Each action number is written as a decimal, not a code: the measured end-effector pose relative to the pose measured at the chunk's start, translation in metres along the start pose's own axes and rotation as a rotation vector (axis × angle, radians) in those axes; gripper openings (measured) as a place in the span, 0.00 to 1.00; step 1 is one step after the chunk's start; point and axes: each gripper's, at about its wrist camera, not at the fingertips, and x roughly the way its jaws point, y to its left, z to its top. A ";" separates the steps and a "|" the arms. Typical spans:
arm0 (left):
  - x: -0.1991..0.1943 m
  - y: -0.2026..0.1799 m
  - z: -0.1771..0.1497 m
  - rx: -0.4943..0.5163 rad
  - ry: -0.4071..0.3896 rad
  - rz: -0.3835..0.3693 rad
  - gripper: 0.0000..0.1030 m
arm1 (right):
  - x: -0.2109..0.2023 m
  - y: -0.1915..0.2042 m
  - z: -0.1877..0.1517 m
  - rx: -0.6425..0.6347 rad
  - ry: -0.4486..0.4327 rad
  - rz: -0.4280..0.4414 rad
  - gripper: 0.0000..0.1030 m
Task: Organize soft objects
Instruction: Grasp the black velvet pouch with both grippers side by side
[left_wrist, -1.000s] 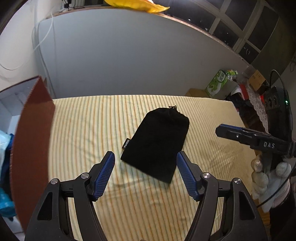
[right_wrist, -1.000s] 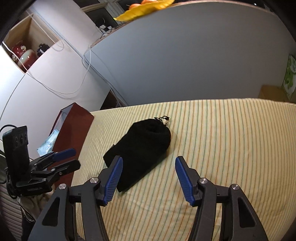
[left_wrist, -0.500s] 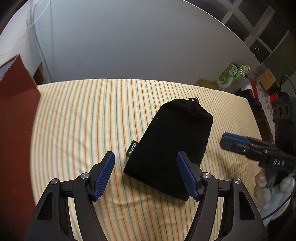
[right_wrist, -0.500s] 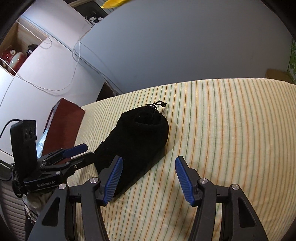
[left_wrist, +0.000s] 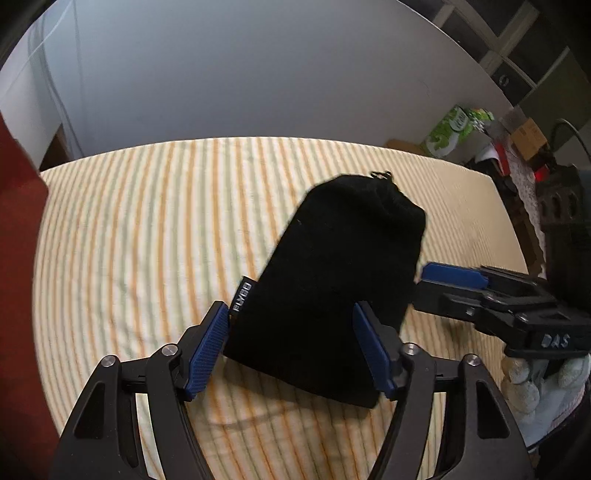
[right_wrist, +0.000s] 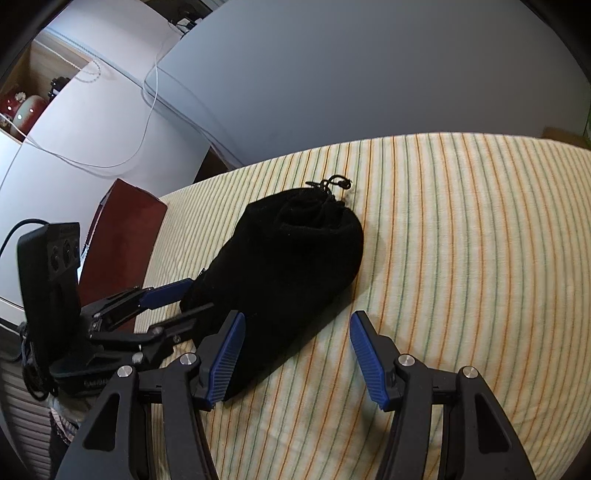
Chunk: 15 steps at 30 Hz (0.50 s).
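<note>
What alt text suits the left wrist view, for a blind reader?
A black pouch lies on a striped cloth, its near end between the open left gripper. The right gripper reaches in from the right.

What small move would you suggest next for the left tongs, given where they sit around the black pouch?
Probably ease the left tongs down and close them on the black pouch. They are open, straddling its near, closed end, and the pouch lies flat on the striped sheet. The right tongs are open at its side, ready to help.
</note>
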 end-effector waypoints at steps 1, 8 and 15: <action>-0.001 -0.002 -0.002 0.008 -0.001 0.001 0.65 | 0.000 0.001 0.001 0.003 -0.001 0.001 0.54; -0.010 -0.012 -0.017 0.050 -0.045 0.039 0.50 | 0.008 0.008 -0.002 0.020 0.001 0.050 0.48; -0.022 -0.011 -0.037 0.035 -0.109 0.051 0.38 | 0.017 0.020 -0.015 0.021 -0.035 0.055 0.29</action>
